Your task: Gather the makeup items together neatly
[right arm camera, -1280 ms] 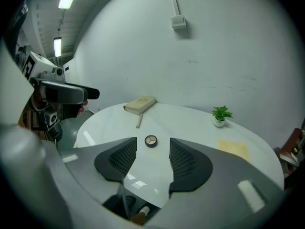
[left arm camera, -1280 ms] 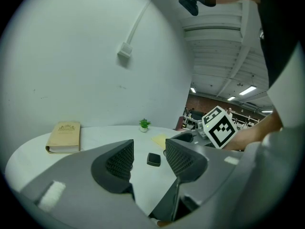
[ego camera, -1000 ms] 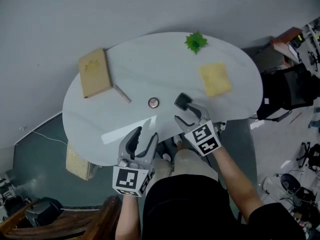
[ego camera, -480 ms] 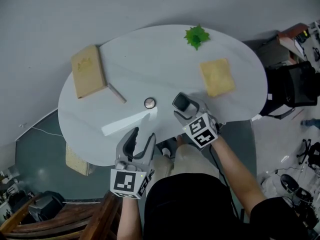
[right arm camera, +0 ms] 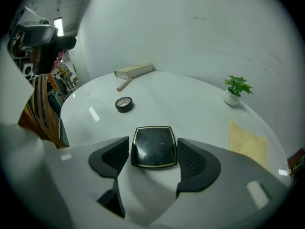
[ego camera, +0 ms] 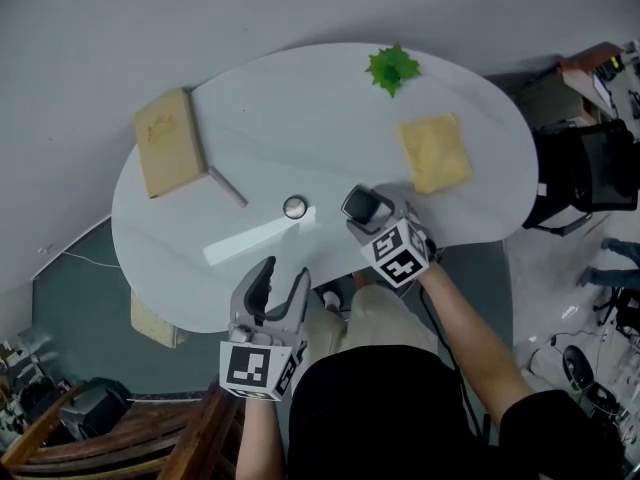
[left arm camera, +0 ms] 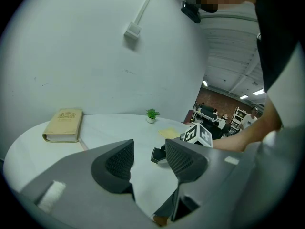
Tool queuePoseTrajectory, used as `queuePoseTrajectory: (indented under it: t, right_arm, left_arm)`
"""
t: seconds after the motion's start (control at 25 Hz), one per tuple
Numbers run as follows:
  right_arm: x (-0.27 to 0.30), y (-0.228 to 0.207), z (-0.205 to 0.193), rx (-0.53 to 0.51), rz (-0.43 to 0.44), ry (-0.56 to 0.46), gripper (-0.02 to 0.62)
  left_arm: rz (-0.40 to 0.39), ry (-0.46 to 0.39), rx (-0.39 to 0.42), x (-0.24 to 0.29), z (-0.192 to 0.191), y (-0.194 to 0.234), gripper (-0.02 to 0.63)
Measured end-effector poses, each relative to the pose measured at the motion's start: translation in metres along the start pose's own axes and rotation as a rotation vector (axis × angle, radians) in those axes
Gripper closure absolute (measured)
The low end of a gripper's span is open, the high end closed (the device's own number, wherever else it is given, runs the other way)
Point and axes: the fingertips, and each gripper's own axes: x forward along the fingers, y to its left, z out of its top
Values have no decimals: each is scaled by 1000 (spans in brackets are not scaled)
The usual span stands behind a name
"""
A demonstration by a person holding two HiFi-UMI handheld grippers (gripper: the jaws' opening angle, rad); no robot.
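Observation:
A black square compact [right arm camera: 153,142] lies flat on the white table [ego camera: 250,148]. It sits between the jaws of my right gripper [right arm camera: 152,150], which have just been opening; the pads stand just off its sides. In the head view the compact [ego camera: 362,205] shows ahead of the right gripper [ego camera: 366,218]. A small round compact [ego camera: 295,207] lies to its left, and a thin tan stick [ego camera: 227,187] lies further left beside the book. My left gripper [ego camera: 284,276] hovers open and empty at the table's near edge, also seen in its own view [left arm camera: 148,159].
A tan book [ego camera: 165,156] lies at the table's left. A yellow cloth [ego camera: 435,153] lies at the right and a small green plant [ego camera: 392,68] stands at the far edge. A wooden chair [ego camera: 150,438] is at the lower left.
My right gripper has sunk toward the table with the black compact and its jaws have spread off it. The left gripper has dropped slightly.

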Motion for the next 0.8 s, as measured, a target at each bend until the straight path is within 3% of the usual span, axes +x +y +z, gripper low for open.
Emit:
queuePoseTrajectory:
  t: [0.44,0.64,0.8]
  right_arm:
    - [2,-4,0,-12,3,9,291]
    - [4,-5,-1,23,24,8,295]
    - [4,-11,8,48,-1,0,295]
  left_arm:
    - [8,-12,7,1,5,0,397]
    - [28,29,-12,-1,4,-2,397]
    - [43,10,-9,-2,7,-1,397]
